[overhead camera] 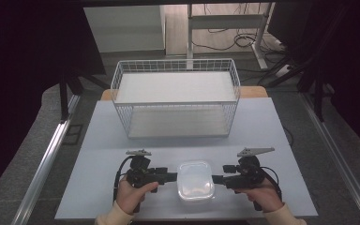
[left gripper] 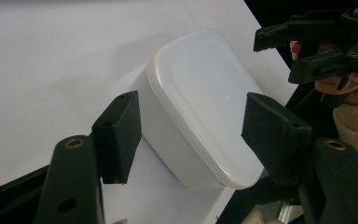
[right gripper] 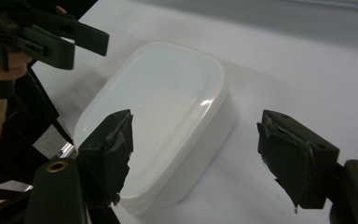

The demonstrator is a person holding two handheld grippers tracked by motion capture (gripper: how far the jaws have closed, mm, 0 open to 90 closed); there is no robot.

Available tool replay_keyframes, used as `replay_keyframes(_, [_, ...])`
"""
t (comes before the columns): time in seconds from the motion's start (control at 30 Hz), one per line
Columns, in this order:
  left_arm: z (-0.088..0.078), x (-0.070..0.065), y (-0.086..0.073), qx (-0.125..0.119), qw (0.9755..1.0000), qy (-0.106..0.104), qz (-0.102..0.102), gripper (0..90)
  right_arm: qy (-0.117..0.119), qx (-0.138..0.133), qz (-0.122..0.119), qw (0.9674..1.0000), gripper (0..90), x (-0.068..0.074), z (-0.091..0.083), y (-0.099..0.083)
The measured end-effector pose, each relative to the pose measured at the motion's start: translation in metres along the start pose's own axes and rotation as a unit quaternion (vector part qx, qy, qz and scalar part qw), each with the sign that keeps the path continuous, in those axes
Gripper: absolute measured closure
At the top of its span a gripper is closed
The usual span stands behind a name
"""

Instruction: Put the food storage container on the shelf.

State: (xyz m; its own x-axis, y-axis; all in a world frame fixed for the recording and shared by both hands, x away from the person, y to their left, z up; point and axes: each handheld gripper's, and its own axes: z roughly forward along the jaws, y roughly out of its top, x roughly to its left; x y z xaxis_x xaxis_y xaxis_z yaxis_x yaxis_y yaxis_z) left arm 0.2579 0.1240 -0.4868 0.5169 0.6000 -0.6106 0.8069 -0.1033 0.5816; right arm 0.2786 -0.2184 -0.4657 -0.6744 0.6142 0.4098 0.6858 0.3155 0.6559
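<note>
**Box between two claws, ready to be picked up**

Box (overhead camera: 196, 186): a white, lidded plastic container with rounded corners sits flat at the near edge of the pale surface (overhead camera: 122, 136), midway between the person's two hands. Its lid is smooth, slightly glossy and closed all round; the walls are milky and semi-clear, and nothing inside can be made out.

On the left, the left claw (overhead camera: 172, 176) is held level and points inward at the box's left side. In the left gripper view its jaws stand spread wide, one on each side of the box's end, with a gap between each pad and the plastic. They grip nothing.

On the right, the right claw (overhead camera: 217, 179) mirrors it, pointing at the box's right side. In the right gripper view its jaws are likewise spread; one worn pad sits over the lid's near corner, the other stands well off to the side. It also grips nothing.

Beyond the box, at the far side of the surface, stands a white wire basket (overhead camera: 176, 98) with an upper and a lower shelf.

The step in hand looks like the approach to a two-sided grasp. The next move likely calls for both claws to slide in further and press against the box evenly from both sides, since its smooth walls could slip or tilt if one side closes first.
</note>
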Motion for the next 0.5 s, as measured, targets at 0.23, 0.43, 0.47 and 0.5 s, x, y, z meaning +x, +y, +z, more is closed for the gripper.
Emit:
replay_keyframes(0.23, [0.01, 0.001, -0.006, 0.006, 0.9996, -0.014, -0.022, 39.1, 0.011, 0.014, 0.028, 0.9995, 32.0, -0.002, 0.01, -0.004])
replay_keyframes(0.43, [0.018, 0.005, -0.009, 0.013, 0.9978, -0.044, -0.048, 43.6, 0.019, 0.024, 0.052, 0.9982, 38.3, -0.004, 0.017, -0.006])
replay_keyframes(0.47, [0.018, 0.005, -0.009, 0.013, 0.9978, -0.044, -0.048, 44.5, 0.019, 0.024, 0.052, 0.9982, 38.3, -0.004, 0.017, -0.006])
replay_keyframes(0.5, [0.02, 0.004, -0.01, 0.017, 0.9976, -0.044, -0.05, 45.8, 0.021, 0.027, 0.055, 0.9979, 40.2, -0.004, 0.019, -0.007])
